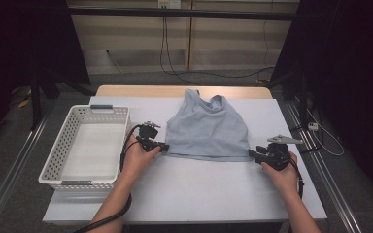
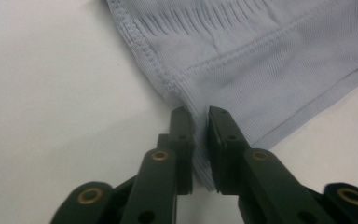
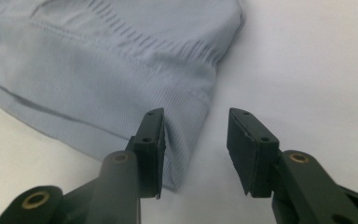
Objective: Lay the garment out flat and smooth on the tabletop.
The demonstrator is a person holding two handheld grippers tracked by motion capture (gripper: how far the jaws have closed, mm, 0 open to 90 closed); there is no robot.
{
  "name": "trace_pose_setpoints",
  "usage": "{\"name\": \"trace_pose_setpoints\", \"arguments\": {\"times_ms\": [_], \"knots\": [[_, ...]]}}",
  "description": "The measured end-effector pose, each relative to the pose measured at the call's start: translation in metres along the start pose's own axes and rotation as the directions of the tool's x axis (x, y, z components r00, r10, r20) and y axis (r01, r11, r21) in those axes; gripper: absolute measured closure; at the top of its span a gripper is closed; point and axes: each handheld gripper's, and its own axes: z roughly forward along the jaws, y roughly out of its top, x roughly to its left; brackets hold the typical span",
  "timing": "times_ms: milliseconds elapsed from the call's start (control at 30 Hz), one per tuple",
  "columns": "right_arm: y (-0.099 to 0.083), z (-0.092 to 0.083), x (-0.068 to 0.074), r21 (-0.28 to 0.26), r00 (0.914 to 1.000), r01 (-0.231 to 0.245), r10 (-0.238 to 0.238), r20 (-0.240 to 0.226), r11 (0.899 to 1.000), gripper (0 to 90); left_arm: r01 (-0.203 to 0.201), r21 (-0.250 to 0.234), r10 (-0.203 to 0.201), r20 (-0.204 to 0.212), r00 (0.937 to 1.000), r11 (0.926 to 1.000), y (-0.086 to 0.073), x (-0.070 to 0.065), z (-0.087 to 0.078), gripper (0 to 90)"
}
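Note:
A light blue sleeveless top [image 1: 206,128] lies flat on the white table [image 1: 199,194], hem toward me. My left gripper [image 1: 164,145] is at the hem's left corner; in the left gripper view its jaws [image 2: 200,114] are shut on the ribbed fabric [image 2: 261,56], which bunches between the pads. My right gripper [image 1: 251,154] is at the hem's right corner. In the right gripper view it [image 3: 196,126] stands open, and the corner of the top [image 3: 98,70] lies against the left jaw with a wide gap to the other one.
A white perforated basket [image 1: 58,145] stands at the table's left, right beside my left hand. Metal rails run along both table sides. Cables hang on the wall behind the far edge.

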Motion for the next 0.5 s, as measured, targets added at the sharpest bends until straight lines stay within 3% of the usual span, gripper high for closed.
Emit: {"name": "trace_pose_setpoints", "arguments": {"times_ms": [67,200,367,500], "knots": [[0.001,0.0,-0.001,0.002,0.9999,-0.014,0.014,-0.002,1.0,54.9,-0.015,0.011,0.015,-0.014,0.9998,0.9998,0.001,-0.003,0.0,85.7],[0.0,0.003,-0.001,0.023,0.9996,-0.024,0.024,-0.017,0.999,59.8,0.012,0.021,-0.012,0.004,0.9999,0.9997,0.001,-0.002,-0.003,86.9],[0.002,0.004,-0.001,0.024,0.9996,-0.027,0.027,-0.013,0.999,59.0,0.033,-0.006,-0.032,0.02,0.9993,0.9995,0.004,-0.001,-0.016,87.2],[0.003,0.003,-0.002,0.013,0.9989,-0.048,0.048,-0.003,0.999,58.6,0.015,0.003,-0.015,0.013,0.9998,0.9999,0.005,-0.003,-0.018,87.2]]}}
